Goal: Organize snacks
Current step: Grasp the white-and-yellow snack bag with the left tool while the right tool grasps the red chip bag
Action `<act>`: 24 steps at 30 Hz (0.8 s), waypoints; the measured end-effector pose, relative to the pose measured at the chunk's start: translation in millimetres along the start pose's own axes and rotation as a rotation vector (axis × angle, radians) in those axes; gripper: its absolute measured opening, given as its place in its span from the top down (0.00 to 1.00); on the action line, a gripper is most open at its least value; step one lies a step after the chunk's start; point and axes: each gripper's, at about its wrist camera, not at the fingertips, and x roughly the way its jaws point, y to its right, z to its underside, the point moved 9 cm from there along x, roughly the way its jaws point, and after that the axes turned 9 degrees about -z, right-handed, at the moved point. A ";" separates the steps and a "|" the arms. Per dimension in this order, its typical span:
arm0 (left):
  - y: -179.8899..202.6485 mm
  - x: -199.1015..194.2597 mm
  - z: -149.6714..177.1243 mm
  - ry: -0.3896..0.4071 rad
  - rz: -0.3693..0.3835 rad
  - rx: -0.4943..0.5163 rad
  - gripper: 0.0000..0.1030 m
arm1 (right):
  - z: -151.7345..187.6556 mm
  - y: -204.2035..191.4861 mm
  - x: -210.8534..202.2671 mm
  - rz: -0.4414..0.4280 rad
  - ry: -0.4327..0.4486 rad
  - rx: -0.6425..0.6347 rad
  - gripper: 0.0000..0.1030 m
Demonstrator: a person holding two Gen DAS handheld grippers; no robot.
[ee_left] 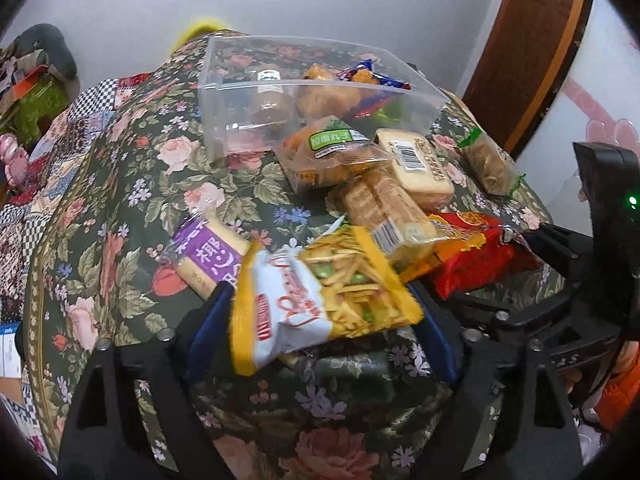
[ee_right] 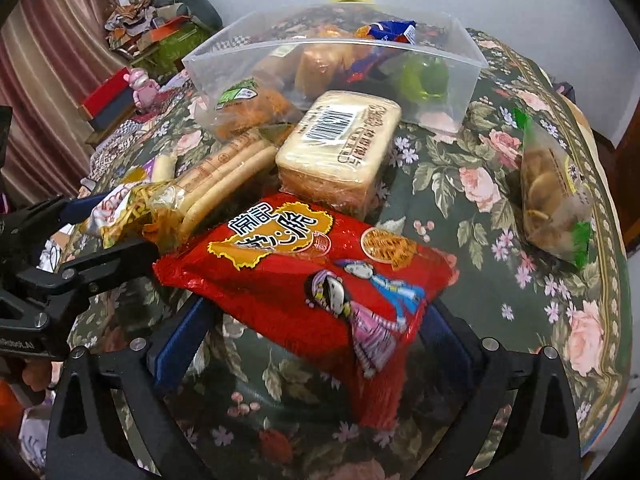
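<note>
Far left on the floral cloth (ee_left: 132,184): purple-wrapped pack (ee_left: 208,256), flat, just beside the left gripper (ee_left: 318,286). Left fingers apart, with the yellow-and-white snack bag (ee_left: 320,304) between them, its side edges right at both blue pads; cannot tell whether pressed or only met. Bag's far end resting against the pile of loose snacks. Behind the pile, toward the wall: clear plastic box (ee_left: 224,116), upright, open-topped, already containing several packets, among them a blue one and a green one. In front of the box: long biscuit pack (ee_right: 228,176), touching the pale barcode-labelled block (ee_right: 340,140). Nearer, just below the block: red snack bag (ee_right: 300,280), printed side up, lying between the fingers of the right gripper (ee_right: 318,304); jaws spread wide, pads not pressing the bag. Far right, well apart from the pile: green-ended bag (ee_right: 556,196), alone on the cloth.
</note>
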 end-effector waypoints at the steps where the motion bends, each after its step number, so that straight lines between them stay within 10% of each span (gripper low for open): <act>1: 0.2 0.7 0.0 0.001 -0.003 0.006 0.25 | -0.7 -0.4 0.8 0.002 0.000 -0.005 0.05; 15: -4.1 -9.8 -1.7 0.038 0.019 -0.019 0.37 | -7.6 6.2 -9.2 -0.047 0.043 0.001 0.55; 24: -10.7 -27.7 -9.1 0.072 0.020 -0.038 0.44 | -13.8 8.8 -33.2 -0.051 0.094 0.015 0.59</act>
